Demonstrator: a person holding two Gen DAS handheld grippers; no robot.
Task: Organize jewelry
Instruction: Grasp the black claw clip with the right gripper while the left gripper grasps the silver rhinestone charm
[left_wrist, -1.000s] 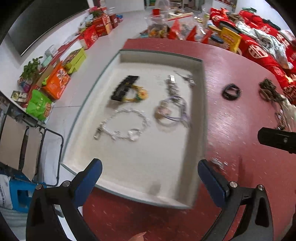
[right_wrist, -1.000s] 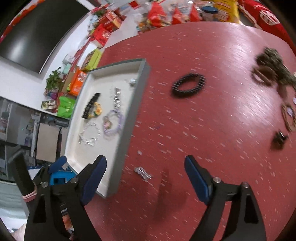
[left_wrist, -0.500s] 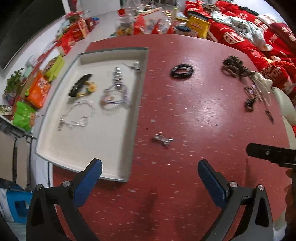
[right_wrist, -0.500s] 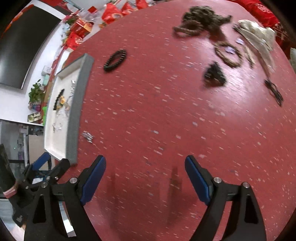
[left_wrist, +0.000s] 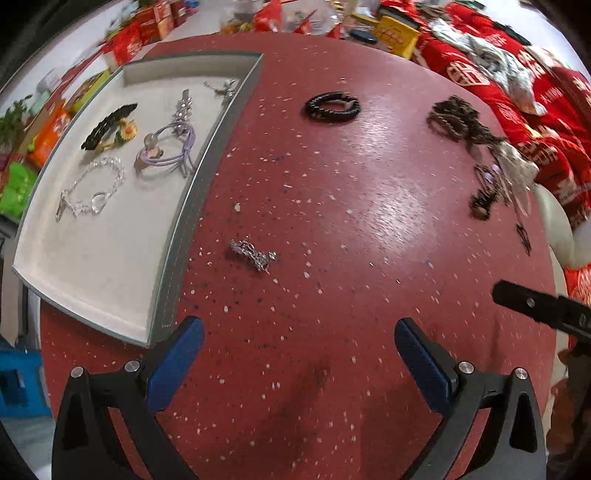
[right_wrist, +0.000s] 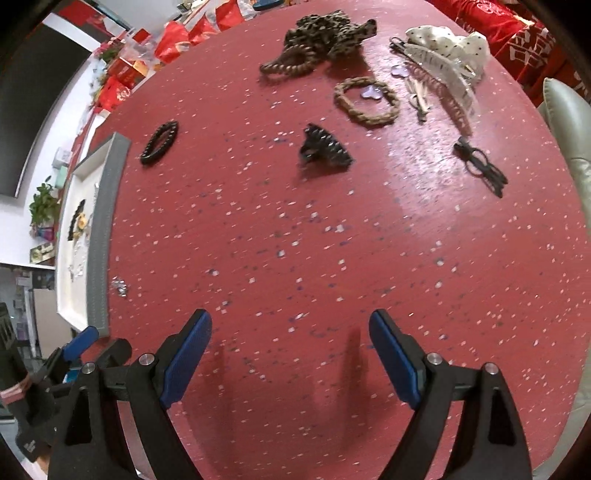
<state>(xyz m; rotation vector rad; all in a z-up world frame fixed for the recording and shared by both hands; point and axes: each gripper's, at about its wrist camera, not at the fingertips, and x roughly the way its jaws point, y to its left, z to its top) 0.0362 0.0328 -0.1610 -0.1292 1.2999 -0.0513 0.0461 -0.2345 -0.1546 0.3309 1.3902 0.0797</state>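
Red speckled tabletop (right_wrist: 295, 258) bare under both tongs. Left gripper (left_wrist: 299, 354) and right gripper (right_wrist: 290, 347) spread wide, holding nothing. Between pickups, likely. Just ahead of the left tongs, small silver piece (left_wrist: 253, 253), beside the tray rim (left_wrist: 184, 229). Next: drop over it, pinch low. Farther out, black claw clip (right_wrist: 325, 151), black bead bracelet (left_wrist: 332, 107); ample room, table edge right.

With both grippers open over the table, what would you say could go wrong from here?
1. The small silver piece lies flat on the red table close to the tray; wide pads may slip over it or nudge the tray wall.
2. The leopard scrunchie, braided ties and white claw clip crowd together; one grab may drag its neighbours.
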